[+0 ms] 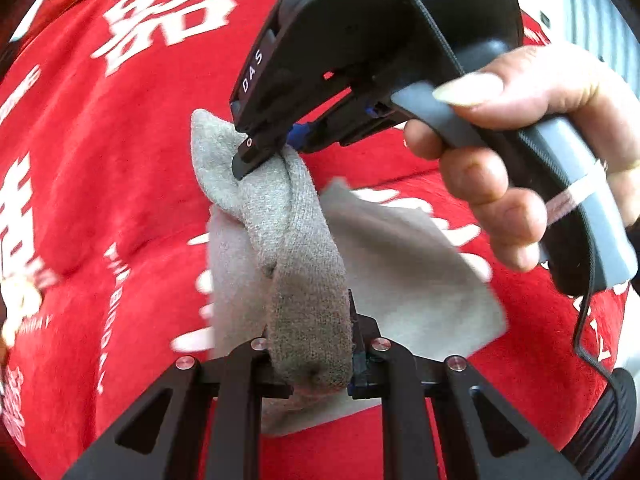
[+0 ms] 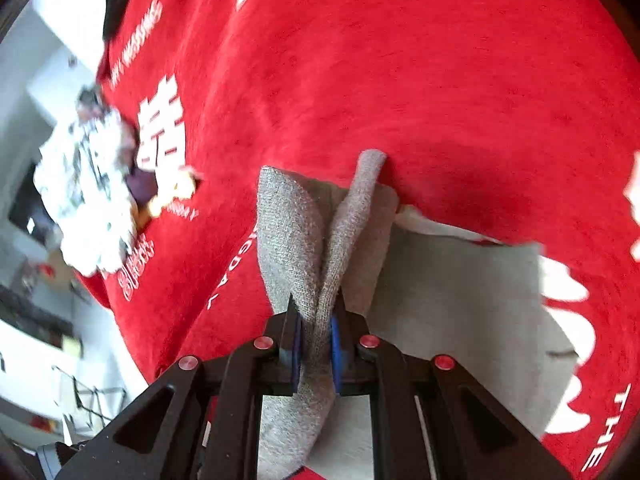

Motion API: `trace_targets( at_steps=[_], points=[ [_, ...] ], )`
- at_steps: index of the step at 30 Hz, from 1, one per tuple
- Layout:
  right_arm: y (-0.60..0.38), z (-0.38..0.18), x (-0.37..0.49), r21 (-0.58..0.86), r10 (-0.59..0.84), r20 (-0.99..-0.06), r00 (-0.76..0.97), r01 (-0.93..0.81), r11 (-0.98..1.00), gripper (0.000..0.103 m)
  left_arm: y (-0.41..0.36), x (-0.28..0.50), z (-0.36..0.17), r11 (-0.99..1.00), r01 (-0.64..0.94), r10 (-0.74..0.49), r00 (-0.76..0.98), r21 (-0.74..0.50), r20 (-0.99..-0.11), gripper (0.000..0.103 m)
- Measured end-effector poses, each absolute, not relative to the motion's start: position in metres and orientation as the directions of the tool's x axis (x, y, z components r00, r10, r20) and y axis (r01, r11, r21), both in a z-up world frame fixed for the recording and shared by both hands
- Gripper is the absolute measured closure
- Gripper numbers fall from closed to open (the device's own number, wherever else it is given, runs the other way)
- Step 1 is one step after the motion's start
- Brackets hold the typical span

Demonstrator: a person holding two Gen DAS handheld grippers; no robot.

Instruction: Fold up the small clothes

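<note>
A small grey sock [image 1: 296,240] is held up over a red cloth with white lettering [image 1: 120,160]. My left gripper [image 1: 312,360] is shut on the sock's near end. My right gripper [image 1: 260,152], held by a hand, is shut on the sock's far end. In the right wrist view the right gripper [image 2: 316,344] pinches a bunched fold of the sock [image 2: 296,232] between its blue pads. A paler grey flat cloth [image 1: 404,268] lies under the sock and also shows in the right wrist view [image 2: 460,300].
The red cloth [image 2: 440,80] covers the work surface. A white patterned bundle [image 2: 88,192] lies at its left edge. Beyond that edge is a blurred room with pale furniture [image 2: 36,360].
</note>
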State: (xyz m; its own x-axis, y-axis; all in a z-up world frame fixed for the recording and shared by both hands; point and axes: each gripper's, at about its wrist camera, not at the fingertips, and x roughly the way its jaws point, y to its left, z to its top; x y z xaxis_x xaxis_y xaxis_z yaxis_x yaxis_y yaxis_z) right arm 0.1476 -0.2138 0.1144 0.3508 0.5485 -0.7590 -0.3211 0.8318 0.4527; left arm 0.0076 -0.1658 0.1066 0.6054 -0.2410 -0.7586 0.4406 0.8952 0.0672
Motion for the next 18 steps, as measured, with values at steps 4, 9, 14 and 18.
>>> trace_targets(
  at_steps=[4, 9, 14, 18],
  points=[
    [-0.291, 0.081, 0.14, 0.545, 0.586, -0.713, 0.384, -0.223, 0.809, 0.09, -0.219, 0.012, 0.087, 0.861, 0.492, -0.203, 0.568, 0.131, -0.798, 0.085],
    [-0.343, 0.025, 0.143, 0.632, 0.624, -0.677, 0.39, -0.125, 0.765, 0.09, -0.251, 0.013, 0.057, 0.839, 0.508, -0.129, 0.536, 0.196, -0.834, 0.085],
    [-0.365, 0.007, 0.134, 0.715, 0.687, -0.586, 0.429, -0.125, 0.688, 0.09, -0.268, 0.003, 0.055, 0.825, 0.506, -0.084, 0.551, 0.253, -0.83, 0.085],
    [-0.384, -0.006, 0.13, 0.771, 0.715, -0.539, 0.444, -0.081, 0.632, 0.089, -0.28, 0.002, 0.055, 0.829, 0.495, -0.061, 0.544, 0.261, -0.837, 0.07]
  ],
)
